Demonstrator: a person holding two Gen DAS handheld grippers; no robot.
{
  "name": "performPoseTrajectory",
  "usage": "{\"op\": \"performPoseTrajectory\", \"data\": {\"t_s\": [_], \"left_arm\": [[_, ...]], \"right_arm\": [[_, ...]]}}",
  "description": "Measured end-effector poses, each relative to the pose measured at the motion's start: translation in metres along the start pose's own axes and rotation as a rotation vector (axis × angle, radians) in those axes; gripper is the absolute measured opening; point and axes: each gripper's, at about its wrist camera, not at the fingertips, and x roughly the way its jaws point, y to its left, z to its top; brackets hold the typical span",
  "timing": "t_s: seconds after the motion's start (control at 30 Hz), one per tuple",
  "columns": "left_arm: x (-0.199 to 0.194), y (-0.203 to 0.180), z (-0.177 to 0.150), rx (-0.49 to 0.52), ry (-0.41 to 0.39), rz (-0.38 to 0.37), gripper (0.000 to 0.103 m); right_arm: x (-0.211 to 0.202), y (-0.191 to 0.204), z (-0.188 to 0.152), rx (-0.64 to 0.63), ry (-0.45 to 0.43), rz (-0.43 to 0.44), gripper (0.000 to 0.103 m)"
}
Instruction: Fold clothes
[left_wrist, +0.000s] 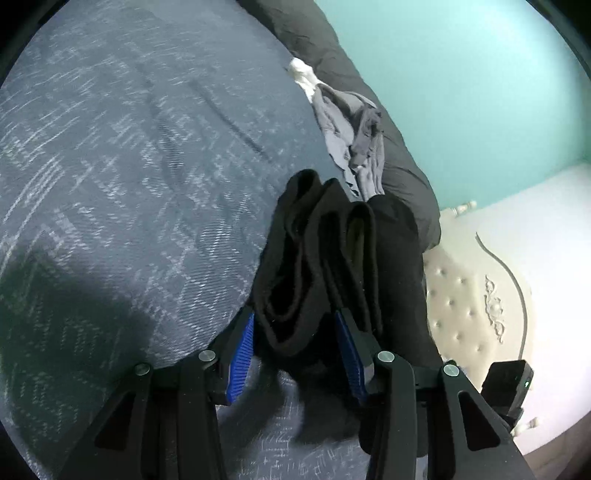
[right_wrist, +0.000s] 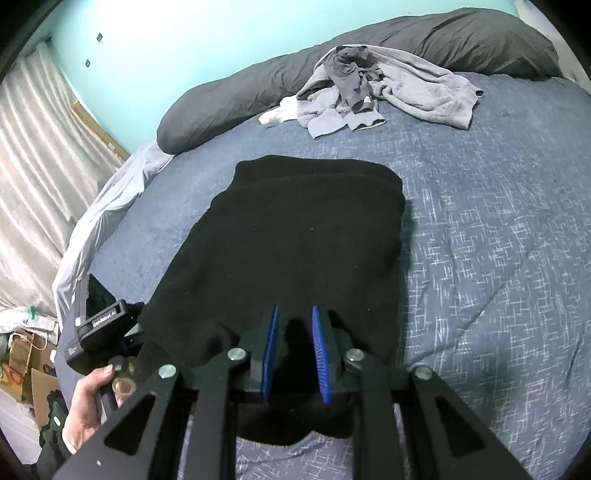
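I am over a bed (right_wrist: 498, 258) covered by a blue blanket with a pale crosshatch pattern, filling most of both views. In the centre of my right view a folded black garment (right_wrist: 295, 229) lies on the blanket. Beyond it, at upper centre, a heap of grey clothes (right_wrist: 406, 96) sits on the blanket, a white sock (right_wrist: 279, 112) touching its left edge. A long dark grey pillow (right_wrist: 236, 96) runs along the bed's far edge, against the top of the frame.
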Motion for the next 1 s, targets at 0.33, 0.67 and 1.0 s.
{"op": "performPoseTrajectory", "data": {"t_s": [0.33,0.67,1.0], "left_arm": [[0.01,0.003,0.009,0.001,-0.015,-0.059,0.025],[0.005,-0.032,0.016,0.084,-0.032,-0.088,0.017],[0.01,-0.101,0.01,0.216,-0.025,-0.117,0.017]], "right_arm": [[0.001,-0.001,0.004,0.016,0.0,0.008,0.018],[0.004,0.0,0.005,0.023,0.0,0.031,0.018],[-0.012,-0.022,0.006,0.089,-0.035,0.069,0.018]]}}
